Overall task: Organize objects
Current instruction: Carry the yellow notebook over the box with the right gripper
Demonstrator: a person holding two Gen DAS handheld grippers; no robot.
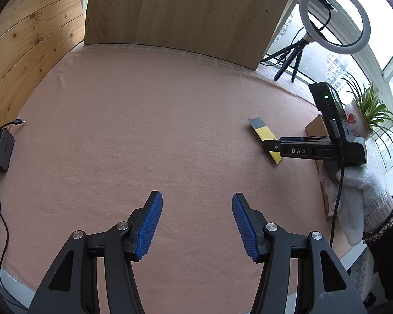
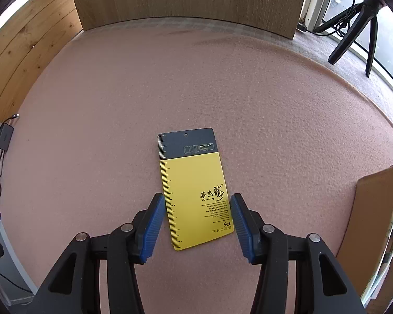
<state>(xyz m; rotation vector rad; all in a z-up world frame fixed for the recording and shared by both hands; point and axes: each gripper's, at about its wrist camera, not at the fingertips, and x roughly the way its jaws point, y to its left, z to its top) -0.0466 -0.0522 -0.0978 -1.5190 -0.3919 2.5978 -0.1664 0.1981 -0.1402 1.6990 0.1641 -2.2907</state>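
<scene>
A flat yellow and dark grey card (image 2: pixel 194 183) with a printed ruler edge lies on the pink felt mat (image 2: pixel 170 91). My right gripper (image 2: pixel 197 201) is open, its blue pads on either side of the card's near half, close to its edges. In the left wrist view the same card (image 1: pixel 264 136) lies at the right, partly hidden by the right gripper (image 1: pixel 271 147), held in a gloved hand (image 1: pixel 359 191). My left gripper (image 1: pixel 197 201) is open and empty over bare mat.
A wooden board (image 1: pixel 183 10) stands at the back of the mat. A cardboard box (image 2: pixel 374 222) sits at the right edge. A ring light on a tripod (image 1: pixel 332 18) and a potted plant (image 1: pixel 364 110) stand by the window. A black charger with cable (image 1: pixel 0 149) lies at the left.
</scene>
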